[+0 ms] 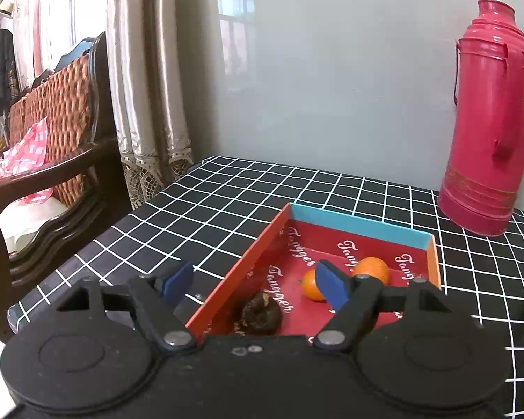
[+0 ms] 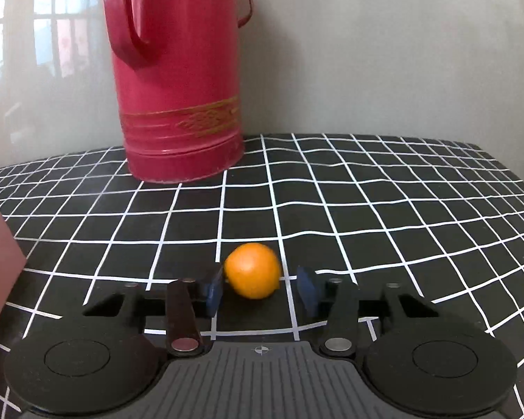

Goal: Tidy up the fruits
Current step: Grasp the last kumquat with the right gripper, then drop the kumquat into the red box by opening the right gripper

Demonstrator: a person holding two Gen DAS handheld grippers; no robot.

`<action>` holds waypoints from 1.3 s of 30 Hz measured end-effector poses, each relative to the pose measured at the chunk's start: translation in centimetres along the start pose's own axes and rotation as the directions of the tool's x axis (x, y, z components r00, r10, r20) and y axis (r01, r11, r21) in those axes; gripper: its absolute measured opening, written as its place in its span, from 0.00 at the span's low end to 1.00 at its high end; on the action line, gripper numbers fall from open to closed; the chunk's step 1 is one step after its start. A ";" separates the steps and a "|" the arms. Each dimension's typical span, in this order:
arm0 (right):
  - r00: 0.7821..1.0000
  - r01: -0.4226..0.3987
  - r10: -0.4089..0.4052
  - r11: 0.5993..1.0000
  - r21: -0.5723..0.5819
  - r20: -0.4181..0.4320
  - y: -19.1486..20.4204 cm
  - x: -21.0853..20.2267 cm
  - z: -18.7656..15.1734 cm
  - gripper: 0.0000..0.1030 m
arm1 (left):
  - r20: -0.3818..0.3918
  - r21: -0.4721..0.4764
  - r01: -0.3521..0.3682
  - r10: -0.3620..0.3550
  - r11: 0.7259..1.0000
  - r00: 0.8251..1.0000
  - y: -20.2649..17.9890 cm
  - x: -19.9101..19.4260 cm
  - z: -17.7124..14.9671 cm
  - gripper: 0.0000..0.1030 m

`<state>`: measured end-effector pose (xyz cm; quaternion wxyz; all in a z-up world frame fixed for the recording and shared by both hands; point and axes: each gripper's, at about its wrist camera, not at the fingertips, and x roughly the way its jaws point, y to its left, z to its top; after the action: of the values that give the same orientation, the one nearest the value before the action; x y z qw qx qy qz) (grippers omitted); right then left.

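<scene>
Your right tool [image 2: 260,288] sits spread wide, with the loose tangerine [image 2: 252,270] on the worktop [image 2: 401,209] directly between its fingers, touching the left pad and clear of the right. Your left tool [image 1: 255,284] hangs wide and empty over the red box [image 1: 359,230], where two tangerines [image 1: 371,269] and a dark fruit [image 1: 260,314] lie.
</scene>
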<state>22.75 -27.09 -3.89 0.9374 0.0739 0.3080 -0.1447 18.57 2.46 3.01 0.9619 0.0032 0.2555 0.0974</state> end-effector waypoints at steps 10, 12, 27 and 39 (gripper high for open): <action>0.990 -0.121 0.123 0.992 -0.034 0.069 1.8 -2.8 -0.2 0.31 | -0.013 -0.057 -0.038 0.038 0.998 0.999 2.5 0.1 0.3 0.70; 0.978 -0.185 0.189 0.981 -0.051 0.088 2.8 -4.3 -0.4 0.31 | -0.017 -0.070 -0.051 0.050 0.996 0.999 3.3 0.0 0.4 0.70; 0.852 -0.482 0.518 0.831 -0.277 0.072 13.2 -11.0 -2.7 0.41 | -0.078 -0.073 -0.087 0.081 0.993 0.994 7.5 0.0 -0.6 0.76; 0.893 -0.343 0.387 0.915 -0.211 0.230 8.8 -17.8 -5.1 0.93 | -0.016 -0.033 0.045 -0.046 0.998 0.999 5.2 -6.4 -0.6 0.87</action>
<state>9.02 -13.61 3.11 0.9834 0.0325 0.1705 0.0519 11.89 6.33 5.90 0.9616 -0.0191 0.2622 0.0796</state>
